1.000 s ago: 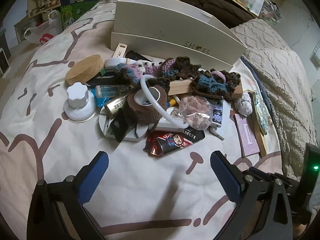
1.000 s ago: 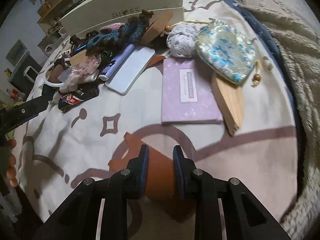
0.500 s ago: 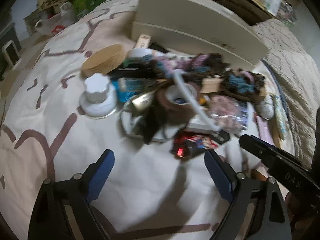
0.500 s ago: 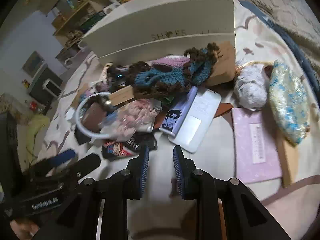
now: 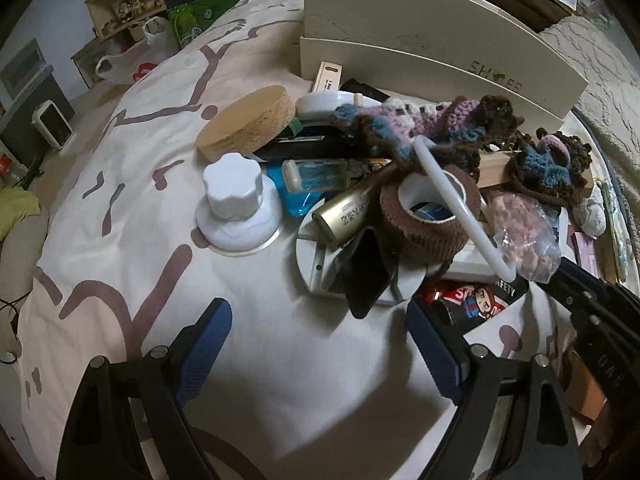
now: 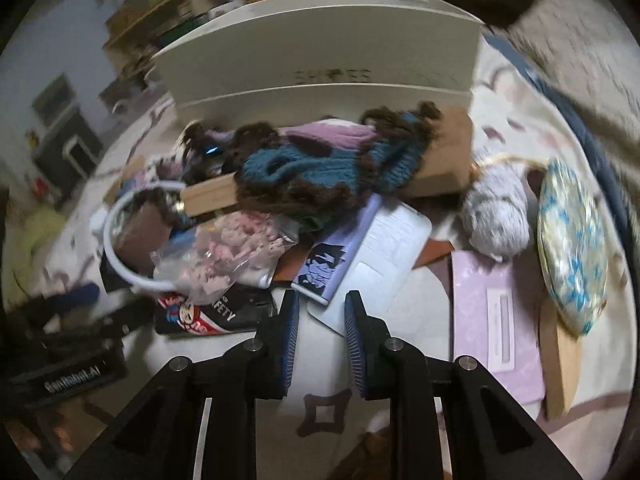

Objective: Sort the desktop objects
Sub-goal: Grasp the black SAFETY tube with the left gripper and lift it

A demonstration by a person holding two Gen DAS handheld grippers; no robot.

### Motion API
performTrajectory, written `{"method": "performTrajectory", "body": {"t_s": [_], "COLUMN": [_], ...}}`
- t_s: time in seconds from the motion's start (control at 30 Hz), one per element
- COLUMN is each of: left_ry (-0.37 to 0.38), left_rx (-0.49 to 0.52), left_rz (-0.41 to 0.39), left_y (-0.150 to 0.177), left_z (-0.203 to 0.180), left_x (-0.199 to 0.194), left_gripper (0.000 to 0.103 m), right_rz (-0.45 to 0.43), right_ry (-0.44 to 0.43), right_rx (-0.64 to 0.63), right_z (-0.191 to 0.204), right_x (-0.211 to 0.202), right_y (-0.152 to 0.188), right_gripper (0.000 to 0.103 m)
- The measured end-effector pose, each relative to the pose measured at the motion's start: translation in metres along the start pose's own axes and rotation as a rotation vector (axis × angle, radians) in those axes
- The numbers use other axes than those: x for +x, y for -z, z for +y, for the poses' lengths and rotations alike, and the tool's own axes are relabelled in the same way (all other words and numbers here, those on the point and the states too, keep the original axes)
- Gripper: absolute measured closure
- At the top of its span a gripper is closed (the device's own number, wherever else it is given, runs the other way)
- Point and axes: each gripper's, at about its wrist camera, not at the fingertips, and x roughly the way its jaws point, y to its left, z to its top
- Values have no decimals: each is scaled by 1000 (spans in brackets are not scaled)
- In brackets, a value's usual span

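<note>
A heap of small objects lies on a patterned cloth in front of a white organiser box [image 5: 440, 52]; the box also shows in the right wrist view [image 6: 320, 60]. The heap holds a cork lid [image 5: 246, 122], a white knob lid [image 5: 234, 204], a gold tube [image 5: 348, 210], a brown tape roll [image 5: 428, 220], a crocheted piece [image 6: 320, 168], a bag of pink bits [image 6: 228, 256] and a black snack packet [image 5: 476, 306]. My left gripper [image 5: 316, 344] is open and empty just before the heap. My right gripper [image 6: 320, 332] has its jaws narrowly apart with nothing between them, near a white tablet [image 6: 380, 256].
A purple card [image 6: 496, 320], a wooden fan [image 6: 560, 364], a blue-and-gold pouch [image 6: 572, 244] and a grey pompom [image 6: 496, 216] lie at the right. A grey textured blanket [image 5: 608, 80] borders the cloth at the right. Shelves and bags stand beyond the far edge.
Both grippers have moved in toward the heap. The right gripper swung left from the purple card and brown piece to face the box and tablet. Neither took hold of anything.
</note>
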Motion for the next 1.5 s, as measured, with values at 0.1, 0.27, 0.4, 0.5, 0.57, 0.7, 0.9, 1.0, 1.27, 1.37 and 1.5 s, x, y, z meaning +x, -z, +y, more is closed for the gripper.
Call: {"method": "performTrajectory", "body": {"t_s": [0.1,0.27,0.4,0.5,0.57,0.7,0.9,1.0,1.27,1.37,1.5], "left_ry": [-14,-41,-72,-97,-94,-91,-113,-104,-102,-99,-100], "left_rx": [0,35,72,87,82,83,143,149,136,122,84], "left_rz": [-4,-18,-29,-34,-22,-9,0,12,51,59,14], "left_y": [1,-2,3,8,8,11,22,27,34,34,31], "left_z": [1,-6,-19,-20,-18,-17,-23,-23,-18,-12,-4], "left_x": [0,-1,-7,-8,-7,-8,-12,-16,-18,-21,-32], "left_gripper": [13,13,13,13,13,13,13,13,13,12,7], "right_rz": [-18,-39,-26,-29,-22,27,33,45,82,87,87], "right_ry": [15,46,-11,-14,-39,-86,-91,-97,-138,-136,-137], "right_rx": [-57,-150,-170,-182,-157,-111,-86,-76,-37,-34,-27], "right_z": [1,10,12,15,11,5,6,7,12,20,26], "right_x": [3,7,6,6,6,7,1,-3,-11,-11,-12], "right_y": [0,-1,3,6,6,12,21,26,41,46,50], "right_gripper": [79,78,79,79,79,79,79,79,79,79,79]}}
